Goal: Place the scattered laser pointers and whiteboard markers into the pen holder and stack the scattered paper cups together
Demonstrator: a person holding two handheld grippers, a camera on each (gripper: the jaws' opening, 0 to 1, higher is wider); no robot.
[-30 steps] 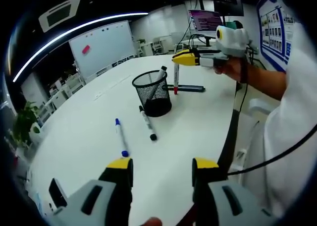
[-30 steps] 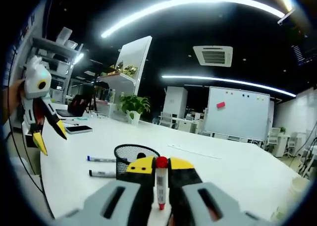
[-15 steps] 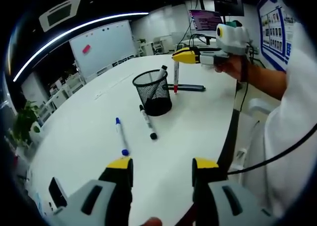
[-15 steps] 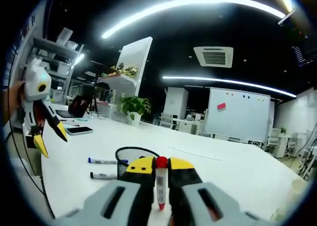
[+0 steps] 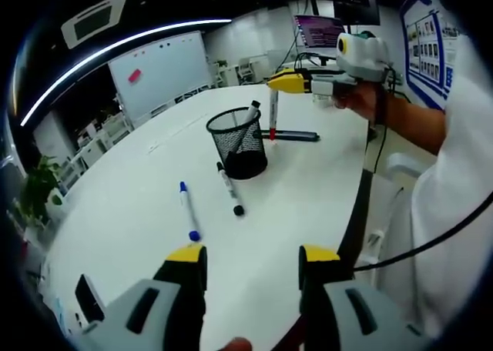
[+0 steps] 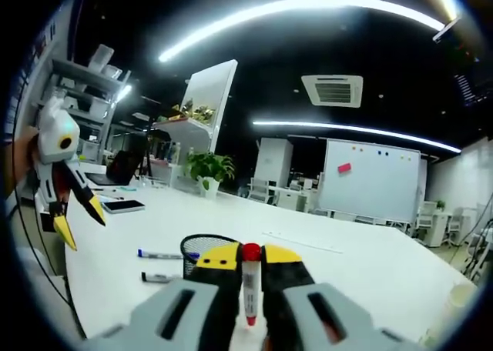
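**Red marker hangs upright just beside the mesh holder's rim**

Nearest in the left gripper view, the left gripper (image 5: 253,262) hovers low over the white round worktop (image 5: 131,212), its yellow-tipped fingers (image 5: 187,255) spread wide with nothing between them. Past them lie a blue-capped whiteboard marker (image 5: 187,212) and a black-capped whiteboard marker (image 5: 229,191), both flat, their long axes running away from the fingers toward the black wire-mesh pen holder (image 5: 238,143), which already carries one black pen leaning inside.

Beyond the holder the right gripper (image 5: 286,81) is clamped on a red-capped whiteboard marker (image 5: 273,118), held vertical, its lower end just to the holder's far side rather than over the mouth. I judge the drop needs a short shift toward the holder. A dark pointer-like stick (image 5: 291,136) lies flat behind.

In the right gripper view the red-capped marker sits between closed fingers; the holder is partly hidden behind them. No paper cups are clearly made out.
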